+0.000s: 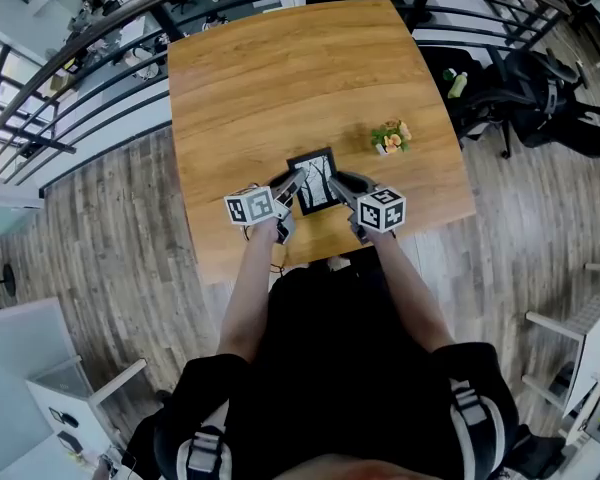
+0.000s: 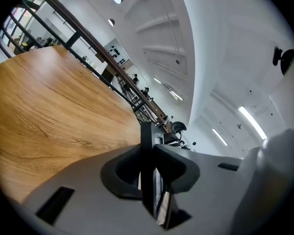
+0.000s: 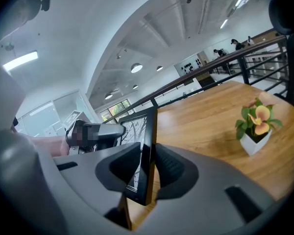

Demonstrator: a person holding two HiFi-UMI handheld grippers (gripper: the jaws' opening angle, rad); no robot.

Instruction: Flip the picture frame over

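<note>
A black picture frame [image 1: 315, 180] with a tree print is held over the near part of the wooden table [image 1: 280, 78], print side up toward me. My left gripper [image 1: 291, 185] clamps its left edge and my right gripper [image 1: 342, 184] clamps its right edge. In the left gripper view the frame's edge [image 2: 147, 151] stands upright between the pads of the left gripper [image 2: 148, 173]. In the right gripper view the frame [image 3: 143, 146] is tilted between the pads of the right gripper [image 3: 147, 168], print facing left, with the left gripper [image 3: 95, 131] behind it.
A small potted plant [image 1: 391, 136] stands on the table to the right of the frame, also seen as the plant [image 3: 255, 124] in the right gripper view. A metal railing [image 1: 100, 58] runs behind the table. A dark chair with bags [image 1: 540, 98] sits at the right.
</note>
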